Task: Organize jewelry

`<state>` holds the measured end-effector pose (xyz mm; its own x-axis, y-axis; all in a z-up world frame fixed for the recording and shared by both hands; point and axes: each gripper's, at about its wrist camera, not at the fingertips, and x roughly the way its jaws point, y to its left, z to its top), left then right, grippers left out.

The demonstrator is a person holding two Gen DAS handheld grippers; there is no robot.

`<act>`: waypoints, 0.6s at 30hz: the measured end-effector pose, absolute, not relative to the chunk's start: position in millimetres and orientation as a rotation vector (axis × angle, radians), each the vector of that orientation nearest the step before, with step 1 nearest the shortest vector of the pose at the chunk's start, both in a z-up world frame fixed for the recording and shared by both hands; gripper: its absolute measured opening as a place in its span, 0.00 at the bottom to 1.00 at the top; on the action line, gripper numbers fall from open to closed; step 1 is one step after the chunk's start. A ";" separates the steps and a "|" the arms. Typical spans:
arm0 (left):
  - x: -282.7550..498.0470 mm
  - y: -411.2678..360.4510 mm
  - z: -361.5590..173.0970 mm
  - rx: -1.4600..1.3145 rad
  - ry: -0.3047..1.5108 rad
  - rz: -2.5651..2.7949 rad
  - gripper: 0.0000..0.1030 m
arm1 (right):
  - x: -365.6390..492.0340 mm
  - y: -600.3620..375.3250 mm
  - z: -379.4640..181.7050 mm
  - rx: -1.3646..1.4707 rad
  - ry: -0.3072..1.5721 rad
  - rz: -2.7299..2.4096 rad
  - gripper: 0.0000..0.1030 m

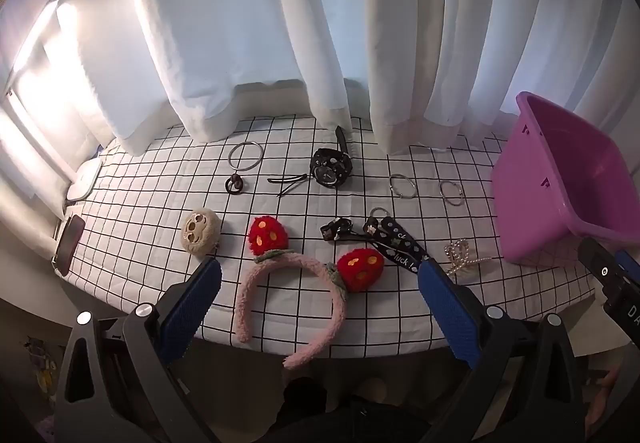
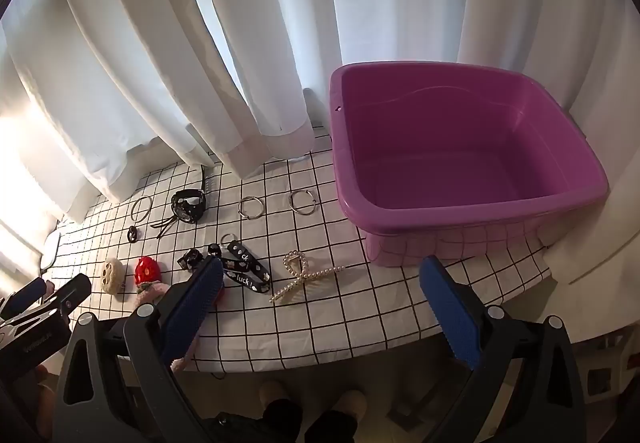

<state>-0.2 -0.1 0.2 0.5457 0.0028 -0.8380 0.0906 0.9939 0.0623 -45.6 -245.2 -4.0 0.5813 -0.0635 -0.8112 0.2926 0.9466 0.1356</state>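
On the bench (image 1: 132,203), going from the left, lay a beige plush clip (image 1: 200,231), a steel bangle (image 1: 245,157), a small dark ring (image 1: 235,185), a hairpin (image 1: 289,182) and a black watch (image 1: 331,167) with its strap running away toward the curtain (image 1: 248,23). The left tongs (image 1: 320,283) stood wide and empty over the pink headband (image 1: 292,295), whose arch faced the far side while its two ends pointed back off the near edge. Right of it lay a black strap (image 1: 396,243), long axis slanting toward the near right, two rings (image 2: 251,207) (image 2: 302,201), and a pearl clip (image 2: 304,275), long axis slanting from near left to far right. The right tongs (image 2: 320,283) were also wide and empty, near the purple tub (image 2: 472,211), which looked empty, though its near floor was hidden. The headband overhung the edge, so a nudge could tip it to the floor; the thin rings might slip from the pads.
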 end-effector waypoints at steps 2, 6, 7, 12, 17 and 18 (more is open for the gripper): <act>-0.1 -0.1 0.1 0.102 0.997 -0.053 0.94 | -45.3 -246.2 -4.2 0.266 0.930 -0.212 0.91; -0.2 0.2 0.9 0.101 0.995 -0.053 0.94 | -43.4 -249.8 -4.4 0.264 0.931 -0.218 0.91; -0.2 0.4 1.4 0.101 0.993 -0.052 0.94 | -42.6 -250.9 -4.4 0.262 0.931 -0.219 0.91; 0.2 1.6 2.7 0.095 0.991 -0.054 0.94 | -47.5 -242.8 1.4 0.261 0.913 -0.211 0.91; -1.8 5.0 3.3 0.098 0.991 -0.051 0.94 | -46.6 -241.0 -2.1 0.253 0.914 -0.205 0.91; -1.8 5.4 3.6 0.098 0.992 -0.051 0.94 | -46.5 -240.5 -1.8 0.252 0.914 -0.205 0.91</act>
